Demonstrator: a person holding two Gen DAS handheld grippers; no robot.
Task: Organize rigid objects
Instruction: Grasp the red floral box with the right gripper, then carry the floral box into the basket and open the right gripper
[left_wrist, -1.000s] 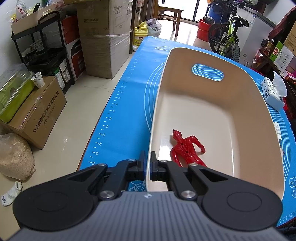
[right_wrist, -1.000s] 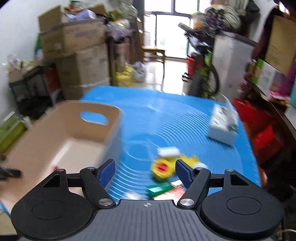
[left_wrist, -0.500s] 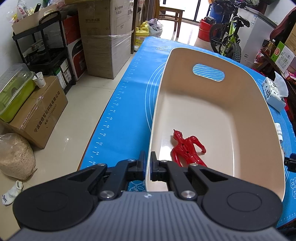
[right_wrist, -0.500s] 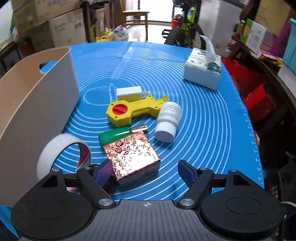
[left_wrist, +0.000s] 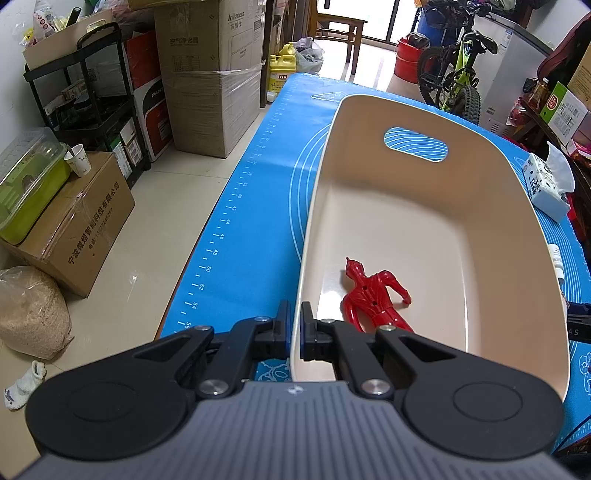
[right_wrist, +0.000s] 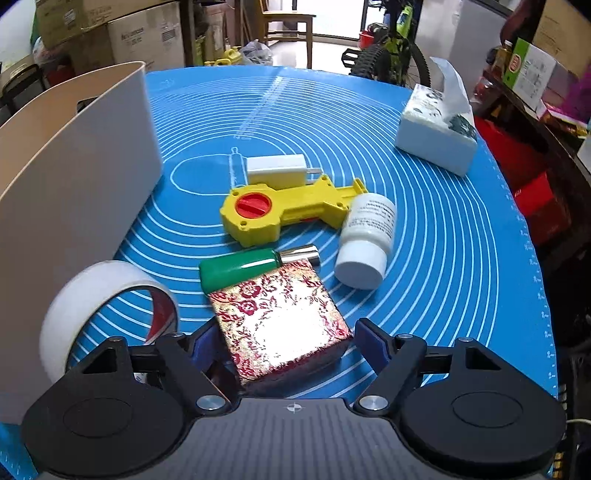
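My left gripper (left_wrist: 293, 314) is shut on the near rim of a cream plastic basket (left_wrist: 406, 177), one finger inside the wall and one outside. A red toy figure (left_wrist: 373, 295) lies on the basket floor. My right gripper (right_wrist: 286, 332) is open low over the blue mat (right_wrist: 443, 258). A red-and-gold patterned box (right_wrist: 277, 310) lies between its fingers, with a gap at the right pad. Beyond the box lie a green lighter (right_wrist: 240, 267), a yellow toy (right_wrist: 284, 210), a white bottle (right_wrist: 365, 240) and a white charger (right_wrist: 277, 168).
A white tape roll (right_wrist: 85, 295) stands against the basket's outer wall (right_wrist: 74, 184), just left of my right gripper. A tissue box (right_wrist: 436, 136) sits at the far right of the mat. Cardboard boxes (left_wrist: 207, 92), a shelf and a bicycle (left_wrist: 458, 81) surround the table.
My right gripper came down and tilted toward the pile, and the patterned box now sits between its fingers. The left gripper and the basket have not moved.
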